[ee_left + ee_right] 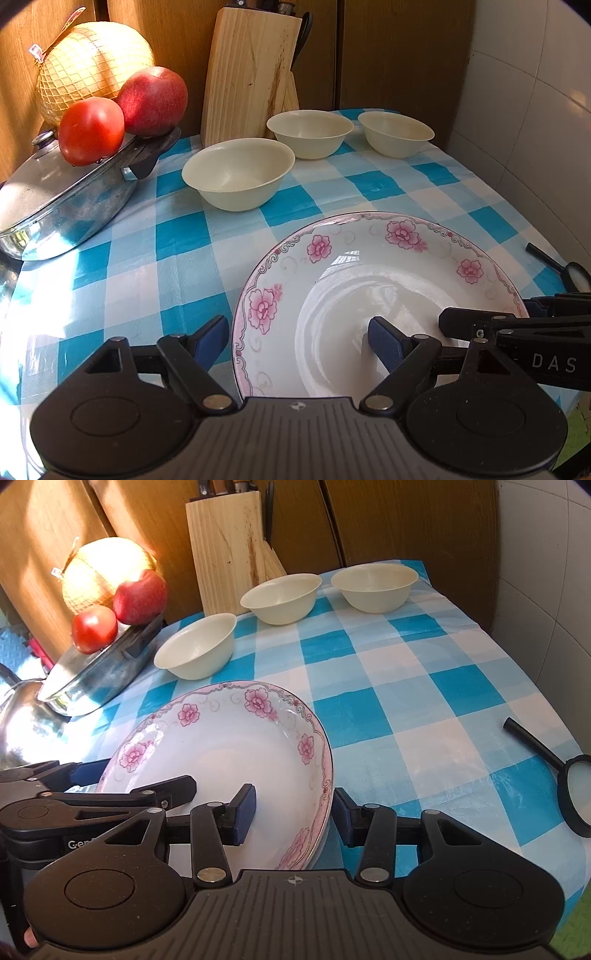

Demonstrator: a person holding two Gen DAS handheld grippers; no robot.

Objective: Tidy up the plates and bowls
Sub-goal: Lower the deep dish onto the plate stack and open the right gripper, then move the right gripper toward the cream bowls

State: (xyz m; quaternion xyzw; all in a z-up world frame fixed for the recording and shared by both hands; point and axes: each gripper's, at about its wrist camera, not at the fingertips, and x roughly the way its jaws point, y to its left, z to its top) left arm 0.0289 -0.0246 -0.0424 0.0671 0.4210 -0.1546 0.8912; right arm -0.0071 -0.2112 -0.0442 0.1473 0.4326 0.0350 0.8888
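A white plate with pink flowers (369, 258) (207, 753) lies near the front of the blue checked tablecloth (155, 236). My left gripper (297, 341) is open and straddles the plate's left rim, one pad outside it and one over the well. On the opposite side, my right gripper (293, 814) is shut on the right rim, with one pad inside the plate and one against the outer edge. Three cream bowls stand in a row behind: the near-left bowl (238, 173) (195, 646), the middle bowl (310, 133) (280, 596) and the far-right bowl (395, 133) (375, 585).
A lidded steel pot (66, 199) sits at the left with a tomato (90, 129), an apple (153, 99) and a netted melon (92, 62) on it. Behind the bowls stands a wooden knife block (251, 70). A black magnifying glass (576, 794) lies near the table's right edge.
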